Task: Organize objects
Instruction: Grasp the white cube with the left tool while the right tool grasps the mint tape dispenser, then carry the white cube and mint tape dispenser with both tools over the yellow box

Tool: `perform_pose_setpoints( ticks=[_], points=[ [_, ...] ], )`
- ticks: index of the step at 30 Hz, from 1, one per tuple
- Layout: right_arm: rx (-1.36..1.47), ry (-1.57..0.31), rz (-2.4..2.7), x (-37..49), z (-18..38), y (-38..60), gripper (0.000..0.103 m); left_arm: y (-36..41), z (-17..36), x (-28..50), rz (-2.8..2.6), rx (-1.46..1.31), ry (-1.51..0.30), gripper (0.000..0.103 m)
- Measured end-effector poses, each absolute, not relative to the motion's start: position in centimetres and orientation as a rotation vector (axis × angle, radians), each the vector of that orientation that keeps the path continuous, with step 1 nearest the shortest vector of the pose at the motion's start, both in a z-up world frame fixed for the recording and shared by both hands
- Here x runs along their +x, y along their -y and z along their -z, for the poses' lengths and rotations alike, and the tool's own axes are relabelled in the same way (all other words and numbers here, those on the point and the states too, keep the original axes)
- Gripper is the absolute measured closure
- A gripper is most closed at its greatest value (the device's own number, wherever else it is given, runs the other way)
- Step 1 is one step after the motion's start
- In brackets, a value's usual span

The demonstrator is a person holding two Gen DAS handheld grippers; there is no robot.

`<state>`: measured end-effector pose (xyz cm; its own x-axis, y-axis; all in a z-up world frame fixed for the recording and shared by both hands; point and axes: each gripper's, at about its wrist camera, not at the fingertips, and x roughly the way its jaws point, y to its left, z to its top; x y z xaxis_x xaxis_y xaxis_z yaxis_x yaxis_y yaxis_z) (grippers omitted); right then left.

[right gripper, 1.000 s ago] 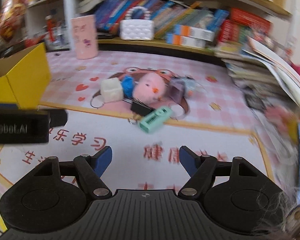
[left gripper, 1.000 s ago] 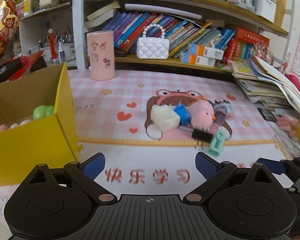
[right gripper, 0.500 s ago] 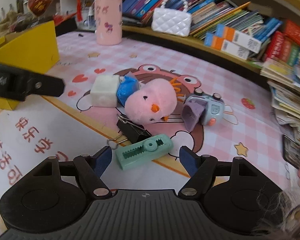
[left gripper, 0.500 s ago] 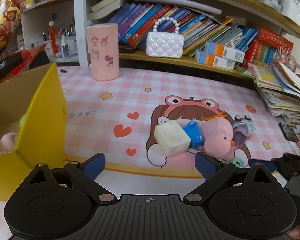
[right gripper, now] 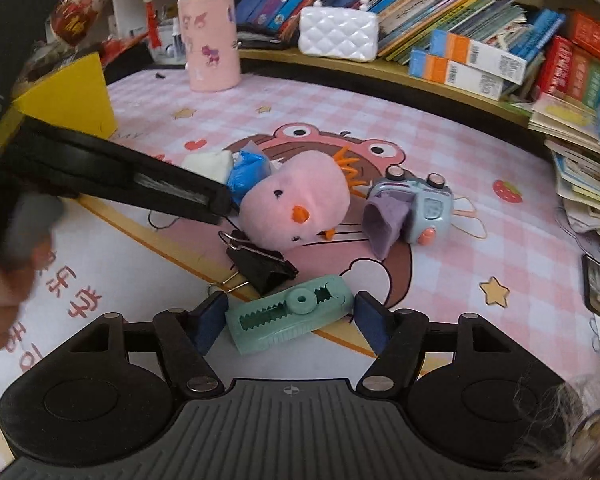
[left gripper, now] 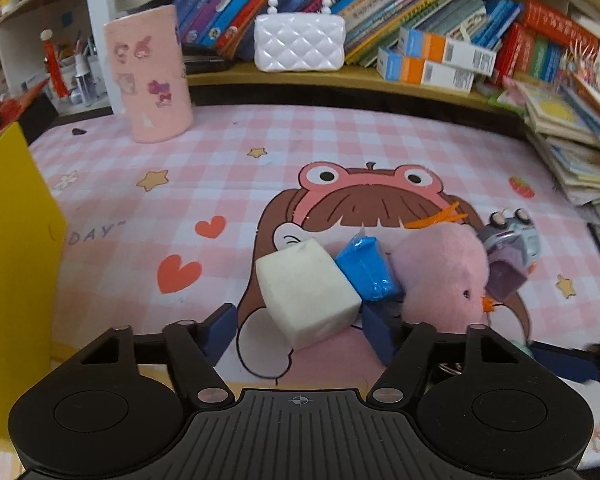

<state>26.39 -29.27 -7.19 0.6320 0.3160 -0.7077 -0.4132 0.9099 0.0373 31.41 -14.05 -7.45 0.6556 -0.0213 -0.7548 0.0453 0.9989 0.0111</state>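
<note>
The white block [left gripper: 306, 290] lies on the pink mat [left gripper: 228, 184] between the wide-apart jaws of the left gripper [left gripper: 300, 328]; it looks soft and light like foam, so squeeze its flat sides gently. The green plastic toy [right gripper: 290, 314] looks hard and bumpy and lies between the spread jaws of the right gripper [right gripper: 290, 322]. Just beside the block are a crinkly blue packet [left gripper: 366, 270] and a fluffy pink chick [left gripper: 444, 276], with a yellow box [left gripper: 16, 264] off to the left.

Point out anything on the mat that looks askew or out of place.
The small toys lie jumbled together: a white foam cube sits tilted against a crumpled blue packet, and a pink plush chick lies tipped on its side. Nothing looks spilled or broken.
</note>
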Motion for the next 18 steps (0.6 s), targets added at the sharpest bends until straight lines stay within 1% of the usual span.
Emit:
perform_pose_setpoints(
  ticks=[3, 4, 5, 7, 8, 11, 18],
  points=[
    [-0.112, -0.771, -0.419, 25.5, 6.5, 29.4, 0.036, 14.1, 8.1, 32.1, 0.030, 0.026, -0.857, 0.038],
    [-0.106, -0.770, -0.418, 25.3, 6.3, 29.4, 0.036, 14.2, 8.2, 32.2, 0.030, 0.024, -0.854, 0.041],
    [-0.097, -0.770, -0.411, 25.0, 6.1, 29.4, 0.036, 14.2, 8.2, 32.2, 0.035, 0.028, -0.843, 0.050],
    [-0.082, -0.773, -0.389, 24.6, 5.9, 29.4, 0.036, 14.6, 8.1, 31.8, 0.056, 0.047, -0.830, 0.057],
    [-0.076, -0.776, -0.378, 24.4, 5.8, 29.4, 0.036, 14.7, 8.0, 31.5, 0.061, 0.050, -0.826, 0.060],
    [-0.063, -0.783, -0.353, 23.8, 5.6, 29.3, 0.036, 14.1, 7.4, 30.4, 0.066, 0.027, -0.821, 0.062],
    [-0.062, -0.776, -0.320, 21.6, 5.1, 28.6, 0.036, 11.6, 5.6, 25.2, 0.080, -0.018, -0.797, 0.064]
  ],
)
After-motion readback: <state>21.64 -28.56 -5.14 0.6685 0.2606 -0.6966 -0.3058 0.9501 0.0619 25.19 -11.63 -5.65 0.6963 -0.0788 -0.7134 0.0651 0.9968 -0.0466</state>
